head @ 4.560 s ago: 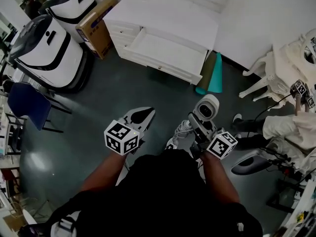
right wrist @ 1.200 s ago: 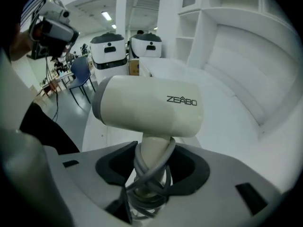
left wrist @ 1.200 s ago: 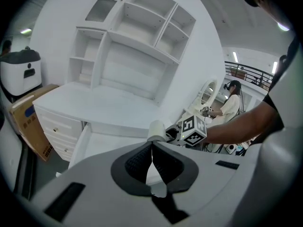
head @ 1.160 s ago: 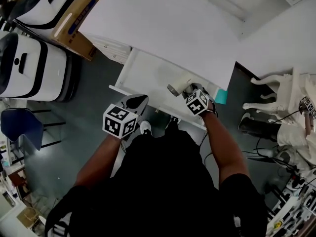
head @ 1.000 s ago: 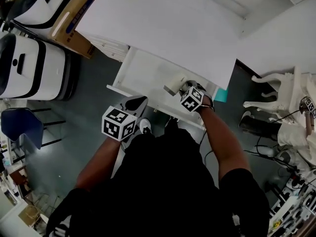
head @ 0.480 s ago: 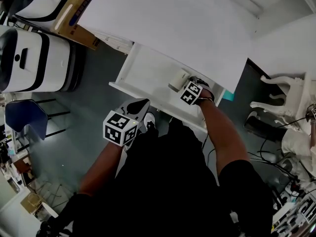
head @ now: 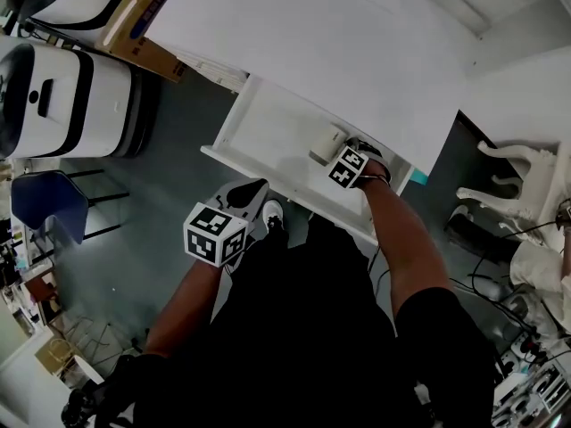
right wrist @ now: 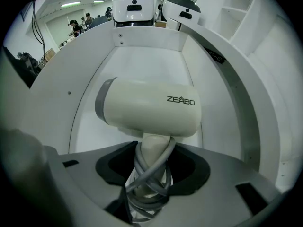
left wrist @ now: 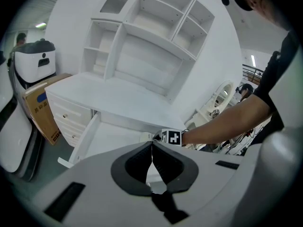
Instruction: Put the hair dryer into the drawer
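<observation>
- Head view: the right gripper (head: 343,160) reaches out at 12 o'clock into the open white drawer (head: 268,119), with the cream hair dryer (head: 326,140) at its tip, inside the drawer near its 3 o'clock end
- Head view: the left gripper (head: 254,189) hangs at 9 o'clock of the right one, outside the drawer and just short of its front edge, over the dark floor
- Head view: the white desk top (head: 339,43) overhangs the drawer at 12 o'clock; a cardboard box (head: 143,16) and a white machine (head: 62,78) stand at 10 o'clock, a blue chair (head: 45,208) at 9 o'clock
- Left gripper view: the two jaws are pressed together at their tips with nothing between them; the pulled-out drawer lies beyond at 11 o'clock, below white shelving (left wrist: 151,32)
- Right gripper view: the jaws pinch the hair dryer by its handle, which is wound with a grey cord (right wrist: 151,174); the barrel lies crosswise, its grey-ringed end at 9 o'clock, with the drawer's white walls around it
- Right gripper view: whether the dryer touches the drawer floor cannot be told
</observation>
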